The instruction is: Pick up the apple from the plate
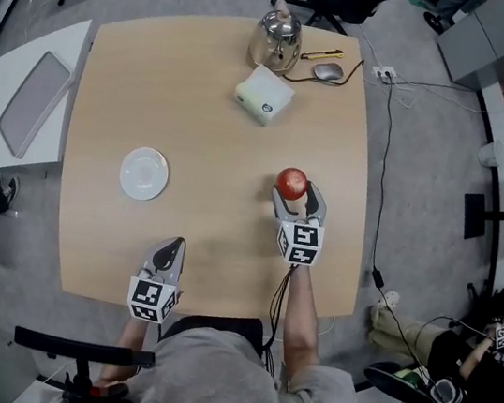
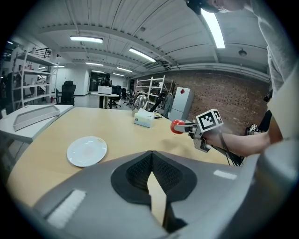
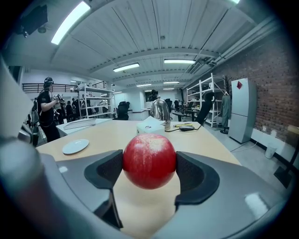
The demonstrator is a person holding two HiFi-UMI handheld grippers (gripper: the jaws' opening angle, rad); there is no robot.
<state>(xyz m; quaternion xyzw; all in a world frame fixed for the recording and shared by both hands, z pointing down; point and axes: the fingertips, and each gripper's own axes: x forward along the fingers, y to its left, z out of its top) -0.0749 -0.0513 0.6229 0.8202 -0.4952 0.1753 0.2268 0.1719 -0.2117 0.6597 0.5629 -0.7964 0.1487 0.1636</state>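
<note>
Head view first: where is the apple?

Red apple (image 1: 292,182) sits between the jaws of the right gripper (image 1: 295,196), over the right half of a pale wooden table (image 1: 207,246). White plate (image 1: 144,173) lies empty, well apart to the left. A kettle (image 1: 276,36) and a tissue box (image 1: 264,95) stand towards the far edge. At the near edge is the left gripper (image 1: 168,251).

Left gripper view: what is that tool doing?

Its jaws are pressed together with nothing between them; only a thin sliver of table shows below the meeting point. Beyond them the bare plate lies on the left. On the right, the other gripper holds the apple above the tabletop, apart from its shadow.

Right gripper view: how is the grip?

Both dark pads (image 3: 111,169) press on the apple's widest part, one on each side, with table showing underneath. Judging by the empty plate, the pick looks done.

How will the apple handle?

Probably firm and moderately heavy, with smooth waxy skin that could slip. Too hard a squeeze may bruise it. Holding across the middle, as here, seems the safest place
</note>
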